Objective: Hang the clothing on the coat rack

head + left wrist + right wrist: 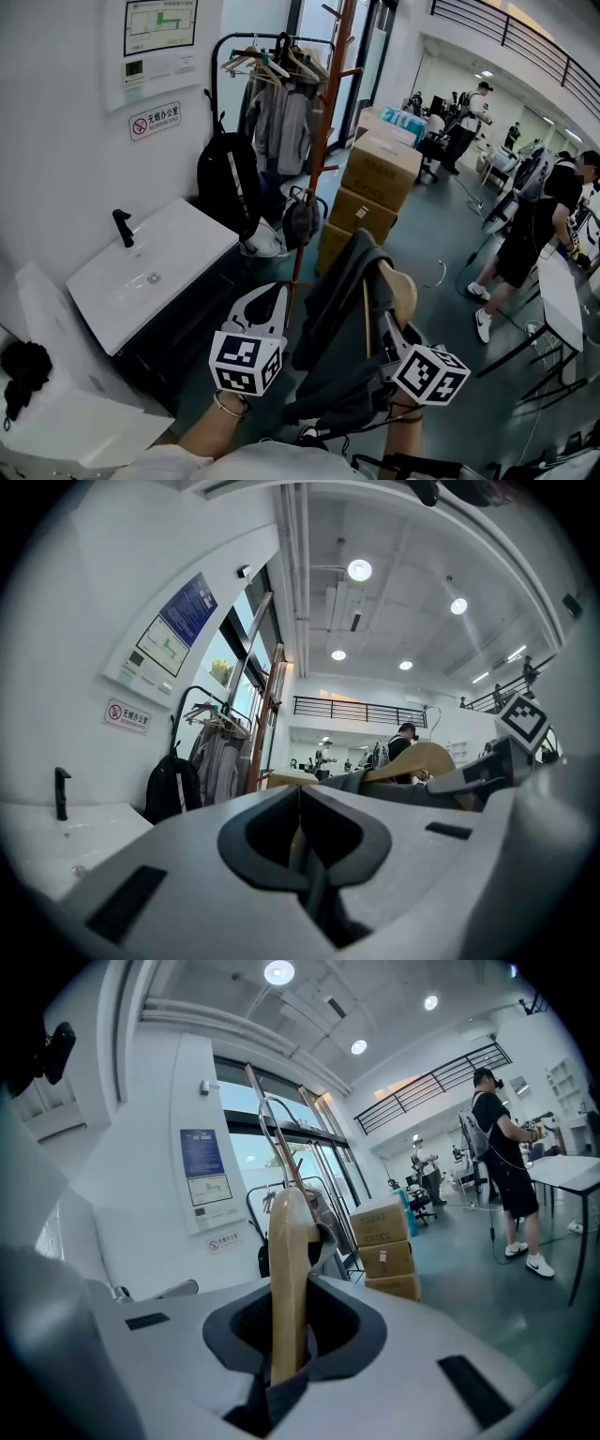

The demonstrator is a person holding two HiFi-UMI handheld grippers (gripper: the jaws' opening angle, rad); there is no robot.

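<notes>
At lower centre of the head view, the grey garment (333, 300) hung on a wooden hanger (405, 292), which the right gripper (386, 330) held clamped between its jaws, below the coat rack (323, 131) that rose at top centre. To the garment's left, the left gripper (265, 307) hovered empty with jaws together, right of the sink (150, 272). Boxes (380, 173) stood right of the rack.

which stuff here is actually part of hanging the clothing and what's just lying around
Job: grey garment; wooden hanger clamped in the right gripper; red-brown coat rack.
Lying about: black backpack; cardboard boxes; white sink; black clothes rail.
</notes>
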